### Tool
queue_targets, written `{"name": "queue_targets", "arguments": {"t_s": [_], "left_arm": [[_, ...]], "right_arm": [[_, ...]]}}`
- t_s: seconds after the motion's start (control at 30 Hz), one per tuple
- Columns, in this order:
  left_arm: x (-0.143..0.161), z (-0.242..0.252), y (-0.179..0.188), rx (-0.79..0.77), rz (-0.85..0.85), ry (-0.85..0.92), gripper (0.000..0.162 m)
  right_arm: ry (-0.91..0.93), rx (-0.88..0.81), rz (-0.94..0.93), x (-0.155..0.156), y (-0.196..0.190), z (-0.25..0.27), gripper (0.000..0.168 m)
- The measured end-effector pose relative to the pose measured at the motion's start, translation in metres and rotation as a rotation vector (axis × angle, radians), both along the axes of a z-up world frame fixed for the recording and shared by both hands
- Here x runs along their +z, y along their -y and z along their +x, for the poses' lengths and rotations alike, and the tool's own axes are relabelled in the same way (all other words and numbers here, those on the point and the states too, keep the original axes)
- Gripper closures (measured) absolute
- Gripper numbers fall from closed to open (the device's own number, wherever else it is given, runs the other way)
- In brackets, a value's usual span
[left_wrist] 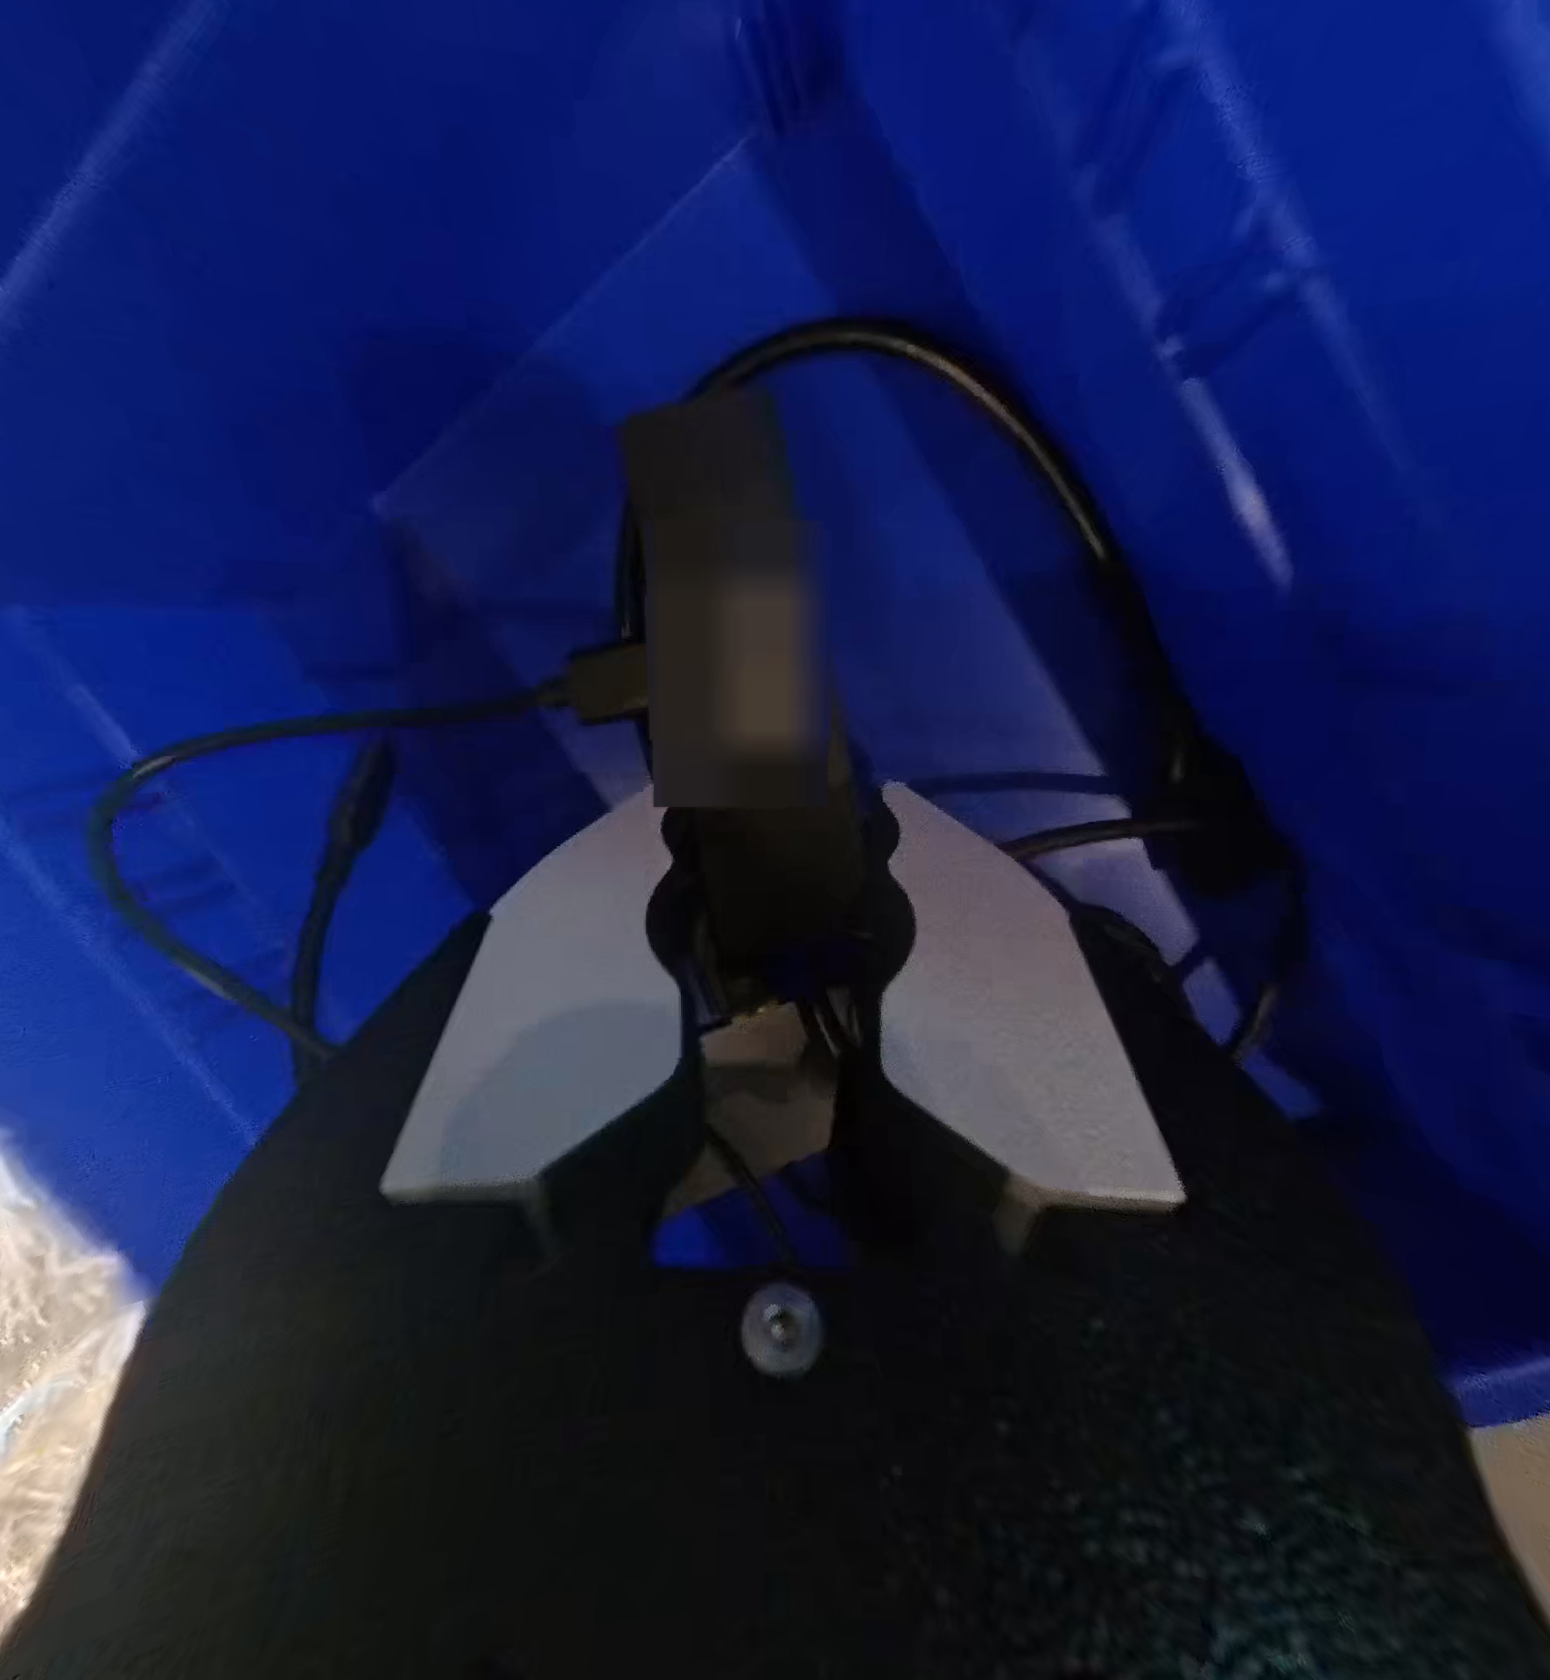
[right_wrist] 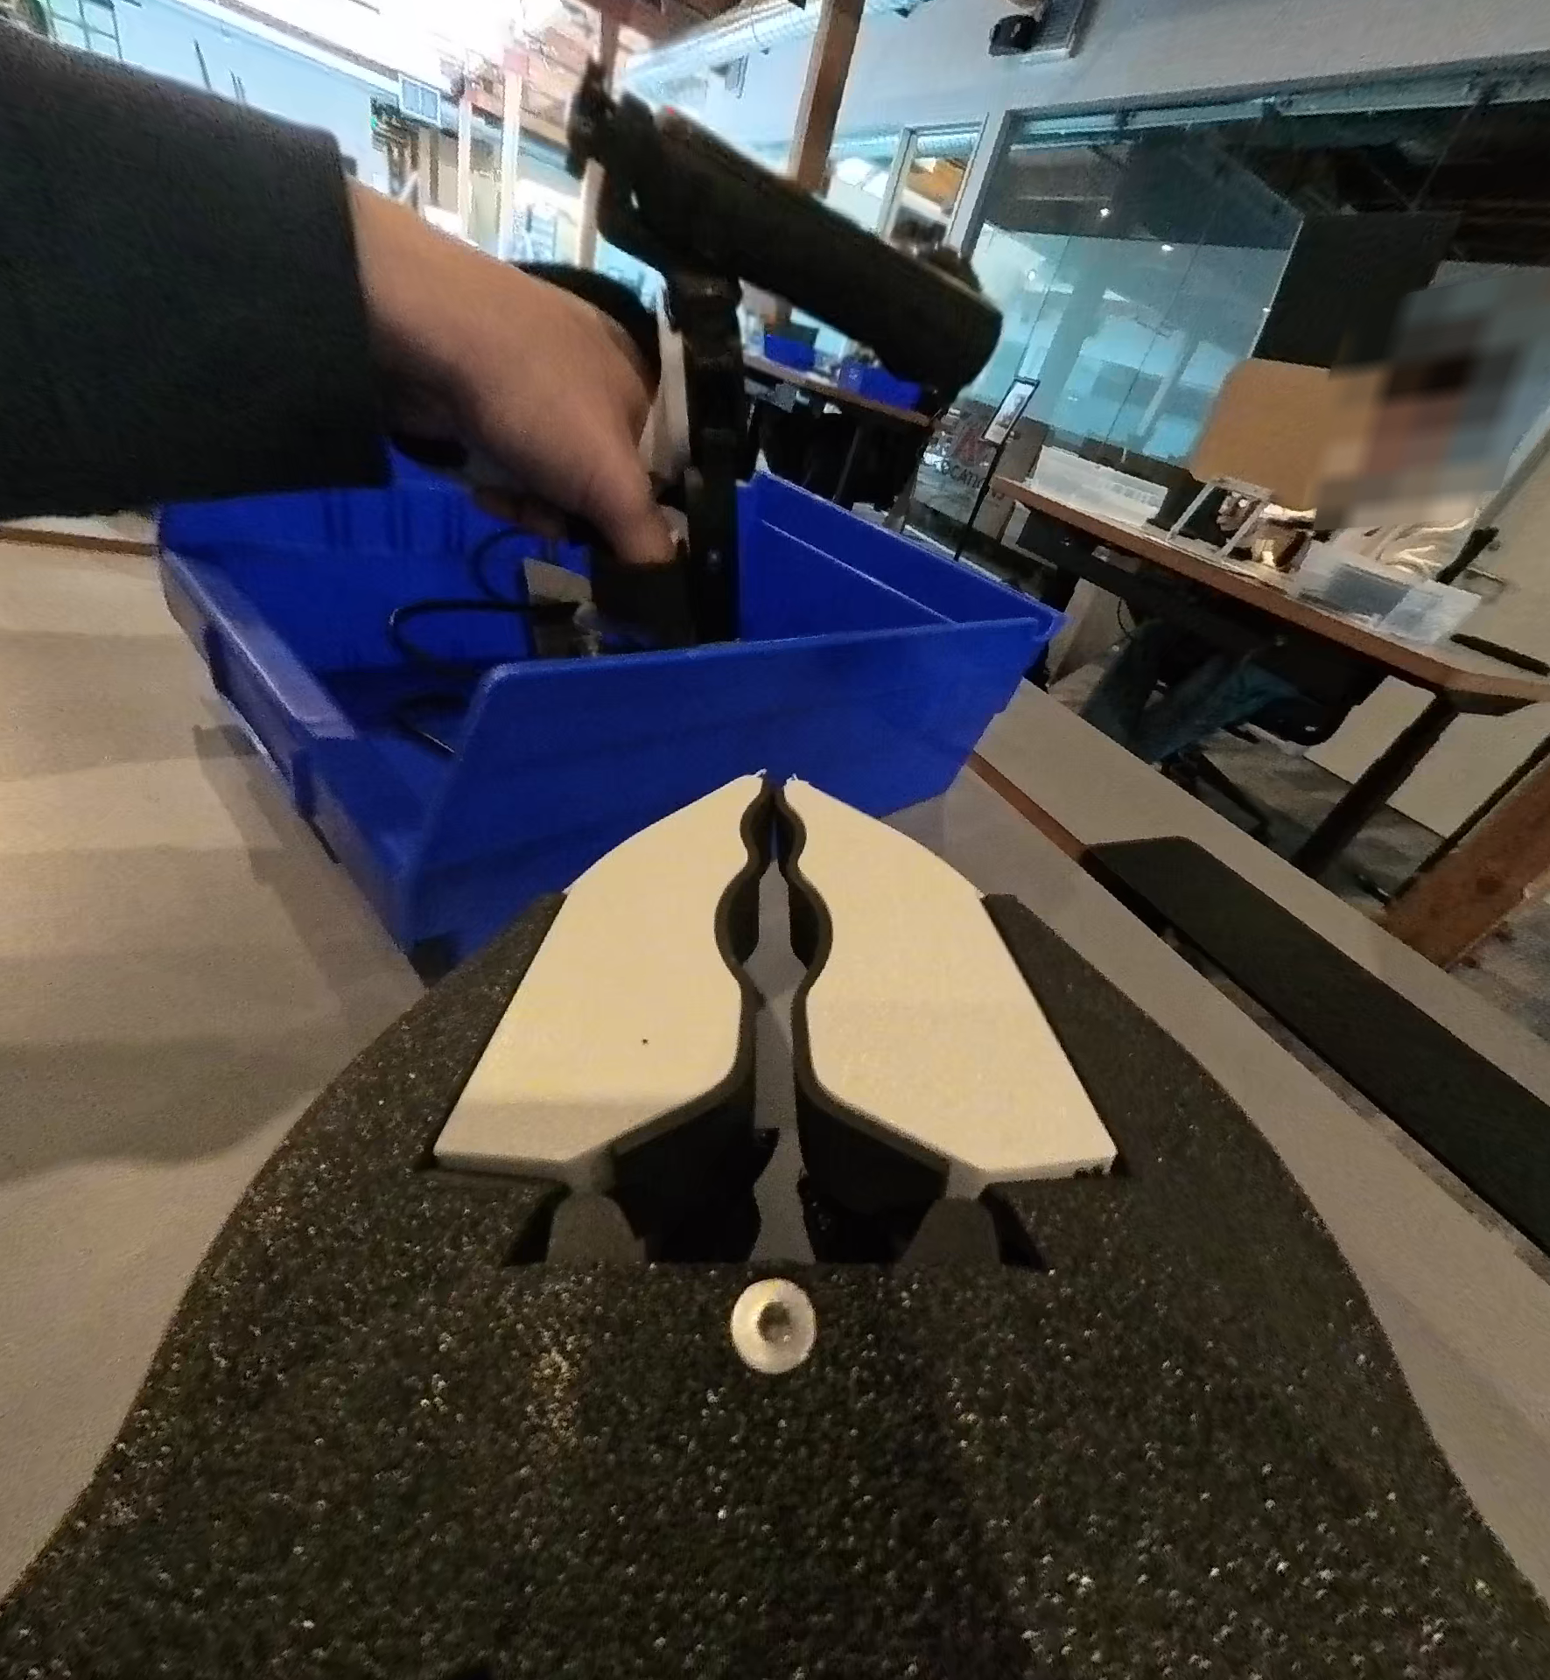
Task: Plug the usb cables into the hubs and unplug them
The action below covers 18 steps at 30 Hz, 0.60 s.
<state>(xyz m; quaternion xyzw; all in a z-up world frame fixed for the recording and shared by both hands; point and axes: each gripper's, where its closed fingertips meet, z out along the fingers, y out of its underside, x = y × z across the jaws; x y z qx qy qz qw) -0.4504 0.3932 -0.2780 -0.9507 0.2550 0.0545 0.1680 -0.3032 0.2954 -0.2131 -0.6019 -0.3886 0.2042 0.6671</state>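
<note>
Gripping: left gripper [left_wrist: 775, 873] has its fingers [left_wrist: 571, 991] closed on the near end of a black hub [left_wrist: 721, 591], which stands out from the fingertips toward 12 o'clock inside the blue bin [left_wrist: 298, 364].
Plugged cable: a black usb plug [left_wrist: 603, 682] sits in the hub's side at 9 o'clock; its cable [left_wrist: 234, 736] loops out toward 8 o'clock over the bin floor.
Hub lead: another black cable [left_wrist: 980, 382] leaves the hub's far end and arcs round to 3 o'clock, where it meets a dark connector [left_wrist: 1207, 800] against the bin wall.
Loose end: a further dark plug [left_wrist: 362, 791] lies at 9 o'clock, just beside the looping cable.
Right fingers: right gripper [right_wrist: 775, 791] has its fingers [right_wrist: 625, 982] drawn nearly together, only a thin wavy gap between the tips, holding nothing.
Right position: it hovers over the grey tabletop [right_wrist: 71, 818], outside the bin, whose near wall [right_wrist: 707, 718] is at 12 o'clock of the fingertips.
Other tool, right wrist view: a hand [right_wrist: 516, 400] in a dark sleeve [right_wrist: 134, 273] comes in from 10 o'clock and holds the left gripper down inside the bin, among black cables.
Surroundings: wooden desks [right_wrist: 1298, 582] and glass partitions [right_wrist: 1135, 273] lie at 2 o'clock, well apart from the bin.
</note>
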Motion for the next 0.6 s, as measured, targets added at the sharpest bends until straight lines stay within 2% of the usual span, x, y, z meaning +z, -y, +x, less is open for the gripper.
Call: {"name": "queue_targets", "arguments": {"t_s": [0.1,0.2,0.43,0.6], "left_arm": [[0.025,-0.002,-0.004,-0.011,0.109,0.022,0.126],[0.068,-0.005,-0.006,-0.014,0.237,0.078,0.126],[0.200,-0.005,0.005,-0.054,0.542,0.203,0.126],[0.300,0.021,0.029,-0.130,0.740,0.278,0.127]], "right_arm": [[-0.009,-0.001,0.009,0.002,0.000,0.001,0.168],[-0.027,-0.006,0.011,0.004,-0.001,0.003,0.168],[-0.093,-0.050,0.028,0.014,-0.006,0.016,0.168],[-0.152,-0.121,0.007,0.017,-0.018,0.034,0.168]]}}
